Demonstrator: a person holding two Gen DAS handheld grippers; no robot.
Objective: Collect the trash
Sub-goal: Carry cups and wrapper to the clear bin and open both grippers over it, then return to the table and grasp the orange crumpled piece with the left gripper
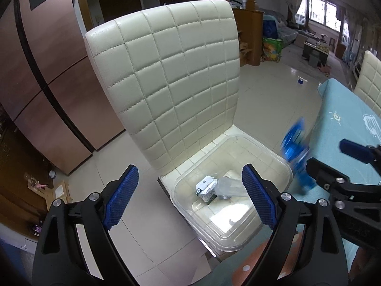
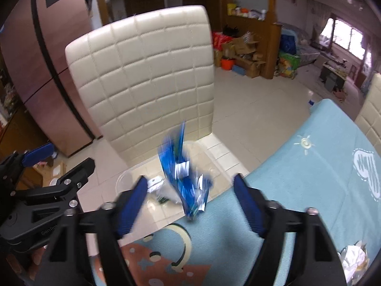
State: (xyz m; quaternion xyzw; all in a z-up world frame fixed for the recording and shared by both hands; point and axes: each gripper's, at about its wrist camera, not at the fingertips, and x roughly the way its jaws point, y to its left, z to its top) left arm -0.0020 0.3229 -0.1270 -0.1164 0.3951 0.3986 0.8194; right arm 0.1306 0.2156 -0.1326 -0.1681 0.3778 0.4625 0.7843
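Right wrist view: the right gripper (image 2: 189,191) is seen with jaws apart, and a blurred blue wrapper (image 2: 183,174), gripped by neither pad, hangs at twelve o'clock over the clear bin (image 1: 281,164), evidently released. The left gripper (image 1: 190,196) is likewise spread, empty, above the bin.

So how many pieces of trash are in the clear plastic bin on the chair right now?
2: a crumpled silver foil wrapper and a clear plastic bag beside it, near the clear plastic bin's front. More may be hidden.
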